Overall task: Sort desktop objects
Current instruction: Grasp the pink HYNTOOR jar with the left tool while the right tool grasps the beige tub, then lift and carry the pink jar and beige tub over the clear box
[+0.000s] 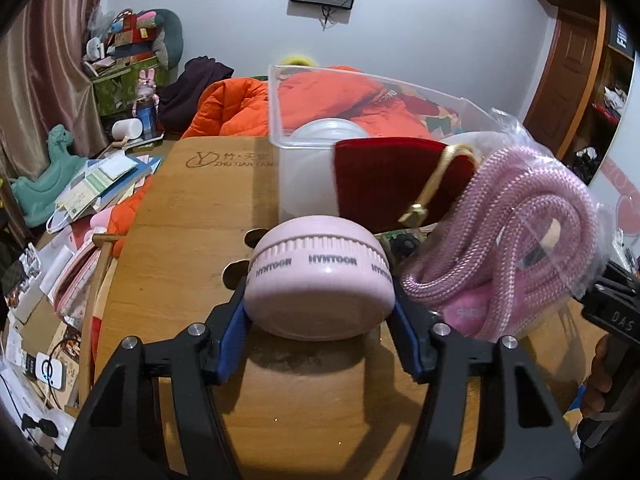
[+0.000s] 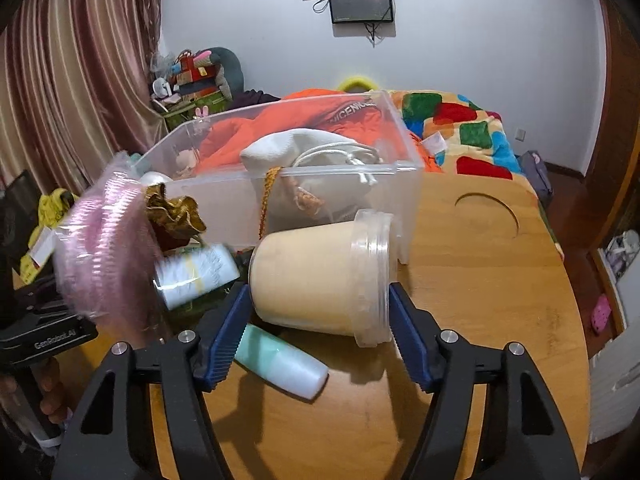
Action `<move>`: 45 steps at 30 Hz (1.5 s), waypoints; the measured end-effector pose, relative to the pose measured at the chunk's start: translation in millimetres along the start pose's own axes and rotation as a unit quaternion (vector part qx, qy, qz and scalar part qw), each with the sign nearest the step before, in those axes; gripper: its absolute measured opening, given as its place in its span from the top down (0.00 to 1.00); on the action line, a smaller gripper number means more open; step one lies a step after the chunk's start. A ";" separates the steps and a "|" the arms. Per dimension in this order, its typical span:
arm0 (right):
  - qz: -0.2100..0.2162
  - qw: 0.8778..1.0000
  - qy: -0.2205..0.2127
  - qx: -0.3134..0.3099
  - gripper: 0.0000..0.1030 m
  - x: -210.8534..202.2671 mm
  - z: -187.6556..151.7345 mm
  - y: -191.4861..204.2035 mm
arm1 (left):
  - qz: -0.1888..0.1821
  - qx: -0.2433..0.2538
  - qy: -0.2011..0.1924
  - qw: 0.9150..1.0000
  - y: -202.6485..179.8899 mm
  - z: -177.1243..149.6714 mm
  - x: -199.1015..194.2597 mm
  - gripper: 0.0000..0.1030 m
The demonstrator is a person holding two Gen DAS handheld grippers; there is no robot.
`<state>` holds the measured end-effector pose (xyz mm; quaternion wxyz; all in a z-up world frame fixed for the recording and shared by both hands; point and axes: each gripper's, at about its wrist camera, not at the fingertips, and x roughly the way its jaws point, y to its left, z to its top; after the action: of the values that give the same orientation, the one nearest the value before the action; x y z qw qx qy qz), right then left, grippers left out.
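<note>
My left gripper (image 1: 320, 296) is shut on a round pink case (image 1: 320, 276) marked HYNTOOR, its blue pads pressing both sides just above the wooden table (image 1: 180, 240). The right gripper (image 2: 318, 296) is shut on a beige cup (image 2: 312, 276) with a clear lid; the cup lies on its side, one pad on its base and one on the lid. A clear plastic bin (image 2: 340, 188) stands behind both. It holds a white drawstring pouch (image 2: 304, 148). A red velvet pouch (image 1: 384, 176) leans on the bin (image 1: 280, 120).
A bagged pink rope (image 1: 520, 232) lies between the grippers, also seen as the pink rope (image 2: 100, 248) at left. A white bottle (image 2: 196, 276) and a teal tube (image 2: 280, 364) lie by the cup. An orange jacket and a bed lie beyond the table. Papers clutter the floor at left.
</note>
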<state>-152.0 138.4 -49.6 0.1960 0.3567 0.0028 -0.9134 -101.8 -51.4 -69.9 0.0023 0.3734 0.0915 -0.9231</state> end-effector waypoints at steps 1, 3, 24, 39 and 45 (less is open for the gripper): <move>0.002 1.000 -0.001 0.005 0.38 -3.2 -0.7 -2.9 | 0.000 -0.004 0.000 1.000 1.7 -0.4 -1.1 0.40; 0.005 1.000 -0.003 0.012 0.38 -6.6 -1.5 -5.7 | 0.001 -0.009 -0.002 1.000 4.9 -1.7 -3.2 0.40; 0.039 0.997 -0.036 0.057 0.39 -34.0 -4.7 -24.3 | 0.000 -0.025 -0.039 0.999 12.2 -5.3 -39.1 0.40; 0.019 0.997 -0.063 0.050 0.39 -55.4 3.5 -27.3 | -0.009 -0.017 -0.084 0.996 1.6 8.5 -69.4 0.40; 0.013 0.996 -0.084 0.036 0.39 -73.5 10.1 -20.2 | -0.014 -0.008 -0.100 0.995 -3.3 18.4 -77.3 0.40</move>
<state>-116.7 181.7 3.1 0.1949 0.2851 -0.0512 -0.9371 -59.0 -56.3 -3.1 0.0016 0.2782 0.1035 -0.9549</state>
